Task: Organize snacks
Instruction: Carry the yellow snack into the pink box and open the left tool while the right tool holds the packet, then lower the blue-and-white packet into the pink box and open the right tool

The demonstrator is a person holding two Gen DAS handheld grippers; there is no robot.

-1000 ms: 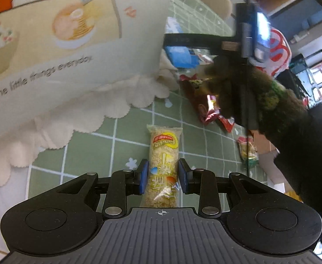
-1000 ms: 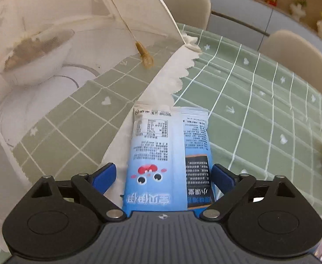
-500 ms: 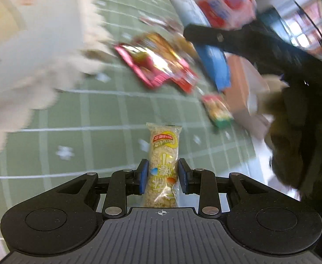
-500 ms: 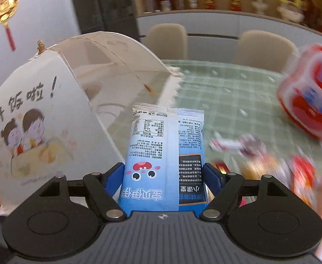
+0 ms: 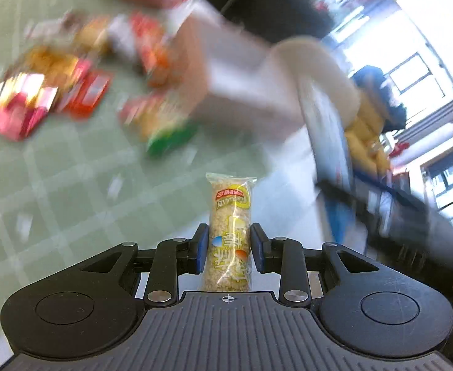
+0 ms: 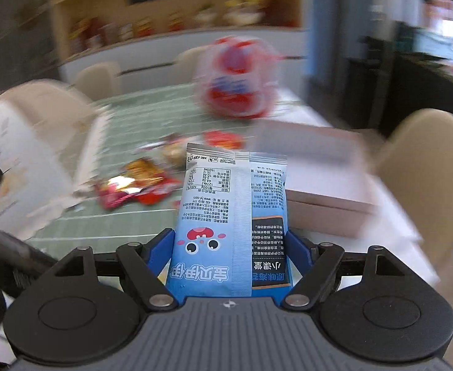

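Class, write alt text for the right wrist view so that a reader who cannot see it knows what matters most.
The right hand-held gripper grips a blue snack packet that stands upright between its blue pads. Beyond it, blurred, lie a green checked tablecloth strewn with red and orange snack packs, a pink box to the right, and a big red and white bag further back.

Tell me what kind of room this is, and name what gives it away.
Most likely a home dining room. A table with a green checked tablecloth has cream padded chairs around it, and a wooden wall shelf behind holds what look like small figurines, though blur hides detail. Loose snack packets lie on the cloth.
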